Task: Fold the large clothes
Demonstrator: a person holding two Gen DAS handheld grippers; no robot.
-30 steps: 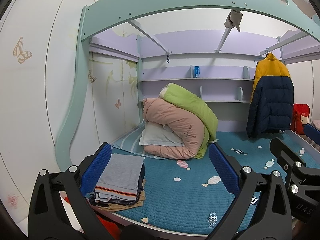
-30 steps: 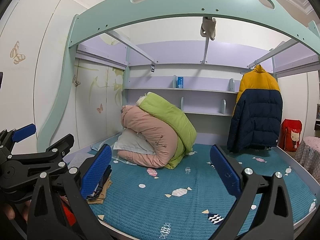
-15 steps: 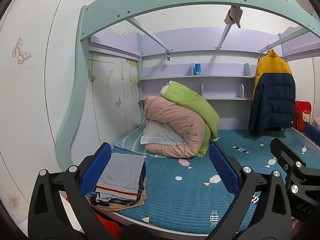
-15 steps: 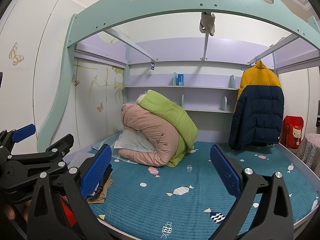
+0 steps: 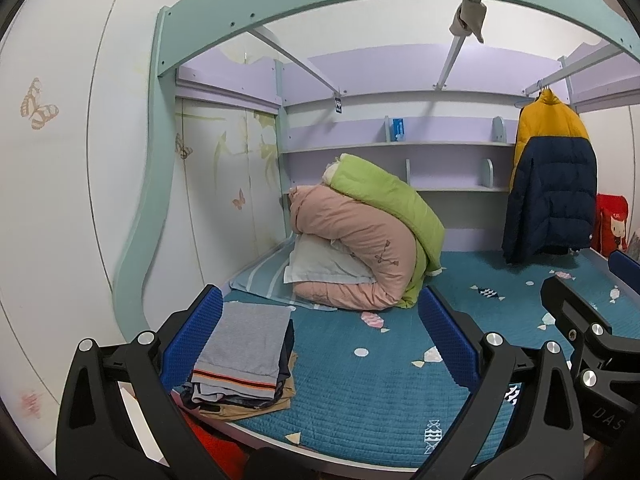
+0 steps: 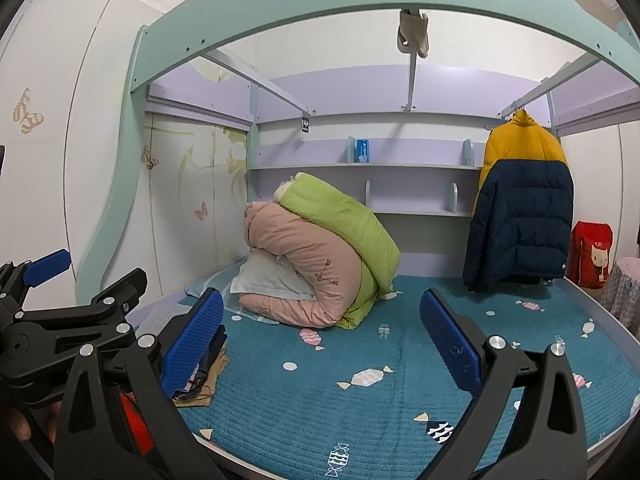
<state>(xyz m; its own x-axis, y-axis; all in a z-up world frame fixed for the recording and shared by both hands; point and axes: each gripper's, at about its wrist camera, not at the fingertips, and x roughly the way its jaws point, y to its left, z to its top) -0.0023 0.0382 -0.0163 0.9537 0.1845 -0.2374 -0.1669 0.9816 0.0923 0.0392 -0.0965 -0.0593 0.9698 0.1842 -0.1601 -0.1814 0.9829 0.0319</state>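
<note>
Your left gripper point(image 5: 322, 344) and right gripper point(image 6: 322, 344) are both spread, empty. Folded clothes stack point(image 5: 244, 356) done; puffer jacket point(image 6: 520, 208) unfolded on its hanger.

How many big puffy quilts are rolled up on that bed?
2: a pink quilt lies at the back left of the bed, and a green quilt is draped over it. More could be hidden behind.

Left gripper point(image 5: 320, 344): black angular frame, silver screw heads, white lettering seen partly on its side
Right gripper point(image 6: 320, 342): matched black frame, silver screws
Fingers point(image 5: 447, 340): faced with textured blue pads
Hand point(image 6: 24, 426): glimpsed only partly behind the frame
</note>
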